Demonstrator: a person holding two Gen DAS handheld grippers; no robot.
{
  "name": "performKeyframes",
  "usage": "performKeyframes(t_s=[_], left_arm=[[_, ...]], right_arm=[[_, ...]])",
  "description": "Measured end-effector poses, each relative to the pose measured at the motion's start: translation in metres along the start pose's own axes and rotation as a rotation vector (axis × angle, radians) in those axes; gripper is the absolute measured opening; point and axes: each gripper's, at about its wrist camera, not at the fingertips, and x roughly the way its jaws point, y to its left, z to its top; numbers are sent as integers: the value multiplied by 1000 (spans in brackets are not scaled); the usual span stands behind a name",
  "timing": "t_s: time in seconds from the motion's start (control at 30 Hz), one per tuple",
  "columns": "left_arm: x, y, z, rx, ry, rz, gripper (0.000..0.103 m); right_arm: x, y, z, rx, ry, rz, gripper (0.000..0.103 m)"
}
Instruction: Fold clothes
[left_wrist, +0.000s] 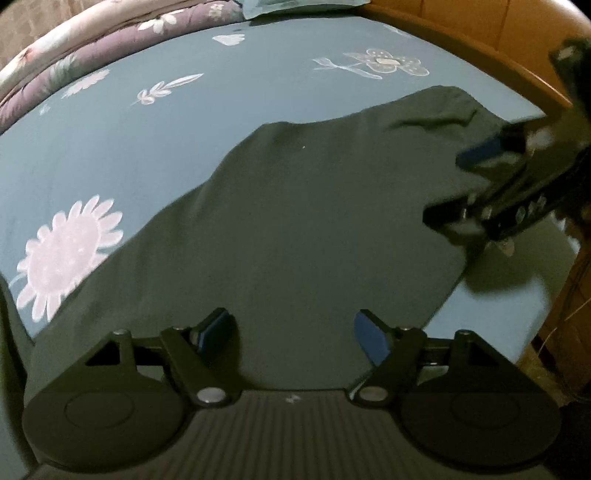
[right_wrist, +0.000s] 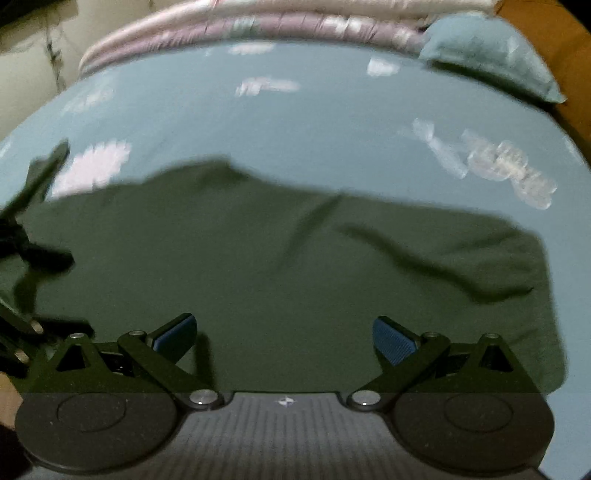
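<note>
A dark green garment (left_wrist: 295, 229) lies spread flat on the bed (left_wrist: 147, 140), on its blue flowered sheet, nearer the wooden bed frame (left_wrist: 480, 48) than the folded quilt (left_wrist: 92, 62) at the far side. It looks partly folded: one creased flap lies across its far end, by the frame.

The left tongs (left_wrist: 293, 332) hang just over the garment's near edge, jaws wide apart, blue pads bare, nothing between them. The right tongs (right_wrist: 284, 339) are likewise spread wide and empty over the cloth, angled down at it. Seen from the left wrist camera, they sit over the garment's frame-side edge, blurred.

With both tongs empty and the cloth lying on its own, the garment seems laid down so a fold can settle. The tongs stand wide probably to take fresh hold of an edge. The remaining wrinkle near the frame suggests more smoothing or another fold is due.
</note>
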Motion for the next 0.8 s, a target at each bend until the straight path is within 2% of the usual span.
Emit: performKeyframes(t_s=[0.1,0.2,0.3,0.4,0.47,0.63,0.8], left_arm=[[-13,6,0,-42,-20,-14,76],[-20,17,7,-79,-56,3,76],[-14,25,8,-128,-46,5,76],[-4,28,-2,-177,-11,-44,76],[-7,28,-7,-176,-28,-50,76],[-38,49,-6,-219,-84,-63,76],[-77,91,-13,-279,-171,7,76]], right_arm=[[0,1,-3,-25,10,-3,103],[-4,-2,6,-16,7,-1,103],[-6,2,16,-32,-2,21,103],[0,10,21,-42,21,60,103],[7,15,20,-49,50,81,103],[11,27,25,-55,55,45,103],[7,38,26,-26,48,21,103]])
